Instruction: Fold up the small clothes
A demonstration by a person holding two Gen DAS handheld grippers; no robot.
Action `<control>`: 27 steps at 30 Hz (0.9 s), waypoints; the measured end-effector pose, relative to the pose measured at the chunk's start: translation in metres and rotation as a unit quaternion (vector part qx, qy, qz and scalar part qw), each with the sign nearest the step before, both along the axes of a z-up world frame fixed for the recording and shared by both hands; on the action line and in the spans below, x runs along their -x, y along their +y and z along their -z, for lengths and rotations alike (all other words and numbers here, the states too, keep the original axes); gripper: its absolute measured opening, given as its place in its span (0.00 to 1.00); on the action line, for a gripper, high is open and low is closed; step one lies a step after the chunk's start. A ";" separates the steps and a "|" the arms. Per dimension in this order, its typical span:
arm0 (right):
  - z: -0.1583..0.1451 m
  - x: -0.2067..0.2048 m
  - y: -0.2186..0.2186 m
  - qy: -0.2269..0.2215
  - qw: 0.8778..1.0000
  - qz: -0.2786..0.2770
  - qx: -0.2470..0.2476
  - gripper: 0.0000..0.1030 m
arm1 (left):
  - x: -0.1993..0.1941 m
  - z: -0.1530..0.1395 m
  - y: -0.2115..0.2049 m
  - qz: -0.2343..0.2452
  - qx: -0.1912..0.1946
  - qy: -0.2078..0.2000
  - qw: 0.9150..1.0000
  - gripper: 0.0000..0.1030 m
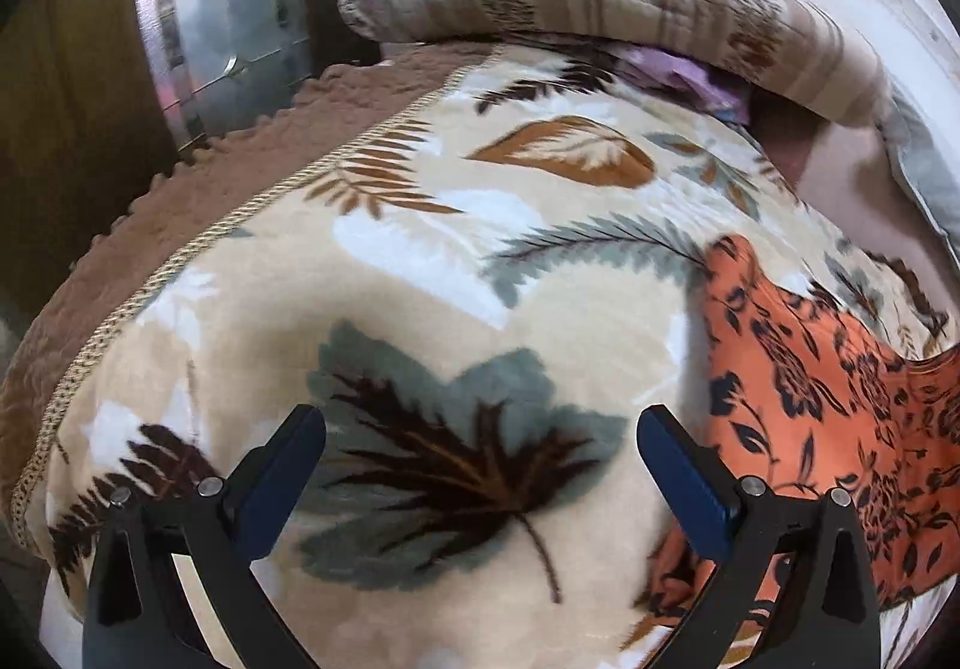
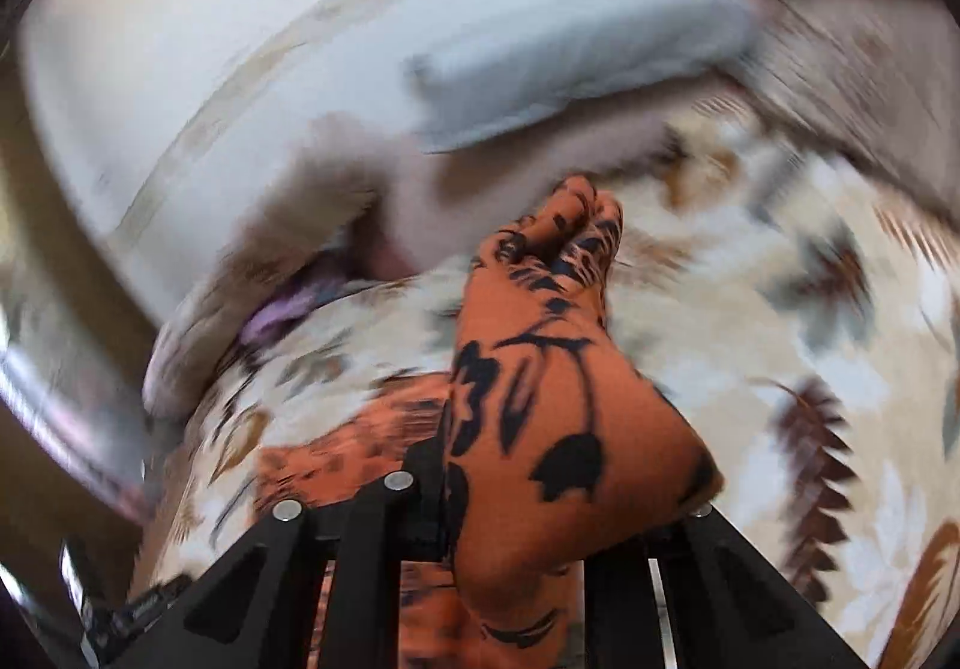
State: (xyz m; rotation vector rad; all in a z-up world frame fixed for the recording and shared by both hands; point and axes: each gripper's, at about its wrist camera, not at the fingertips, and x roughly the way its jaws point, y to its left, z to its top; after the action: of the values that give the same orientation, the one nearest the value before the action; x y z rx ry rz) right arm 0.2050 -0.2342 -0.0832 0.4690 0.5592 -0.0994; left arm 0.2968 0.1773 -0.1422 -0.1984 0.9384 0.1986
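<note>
Left wrist view
- Left gripper (image 1: 480,480): jaws spread wide, nothing between them; black frame with blue pads (image 1: 684,480).
- Cloth (image 1: 840,411): orange fabric with a dark floral print, lying on the blanket to the right of the gripper. Its near edge runs behind the right-hand finger; whether it touches the finger cannot be told.
- Blanket (image 1: 420,261): plush, cream, printed with large grey, brown and rust leaves, edged with a twisted cord trim; it lies directly under the open jaws.
- Brown cover (image 1: 180,207): nubby textured fabric beyond the trim, on the left.
- Quilt (image 1: 600,3): padded, striped in beige and brown, rolled along the far side.
- Writing: none readable.

Right wrist view
- Right gripper (image 2: 516,495): jaws clenched on the cloth; the tips are hidden under the fabric.
- Cloth (image 2: 540,387): bunched into a raised fold that rises from the jaws, thin and soft, with more of it trailing below towards the blanket.
- Blanket (image 2: 750,321): same leaf print, blurred.
- Pillow (image 2: 570,69): pale grey-white, soft, beyond the cloth, blurred.
- Writing: none readable.
</note>
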 end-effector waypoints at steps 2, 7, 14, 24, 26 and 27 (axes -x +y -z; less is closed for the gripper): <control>-0.009 -0.009 0.044 0.004 0.999 -0.042 0.017 0.19 | 0.001 -0.001 0.012 -0.017 0.003 0.000 1.000 1.00; 0.022 -0.032 0.153 0.079 0.986 -0.139 0.036 0.19 | 0.005 0.000 0.041 -0.047 0.024 0.001 0.999 1.00; 0.074 -0.051 0.195 0.143 0.965 -0.218 -0.037 0.58 | 0.009 0.000 0.059 -0.058 0.012 -0.005 0.998 1.00; 0.026 -0.001 0.130 0.054 0.972 -0.223 -0.059 0.62 | 0.021 -0.025 0.019 0.036 0.063 -0.082 0.994 1.00; 0.031 0.005 0.105 0.068 0.980 -0.183 -0.040 0.46 | 0.030 -0.032 0.000 0.088 0.072 -0.106 0.988 1.00; 0.034 0.010 0.093 0.073 0.984 -0.158 -0.026 0.39 | 0.034 -0.035 -0.011 0.120 0.077 -0.110 0.984 1.00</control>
State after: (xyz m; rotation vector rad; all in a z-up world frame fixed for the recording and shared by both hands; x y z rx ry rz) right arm 0.1952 -0.1416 -0.1174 0.4207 0.7762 0.1870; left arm 0.2632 0.1666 -0.1076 -0.2429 0.7488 -0.1177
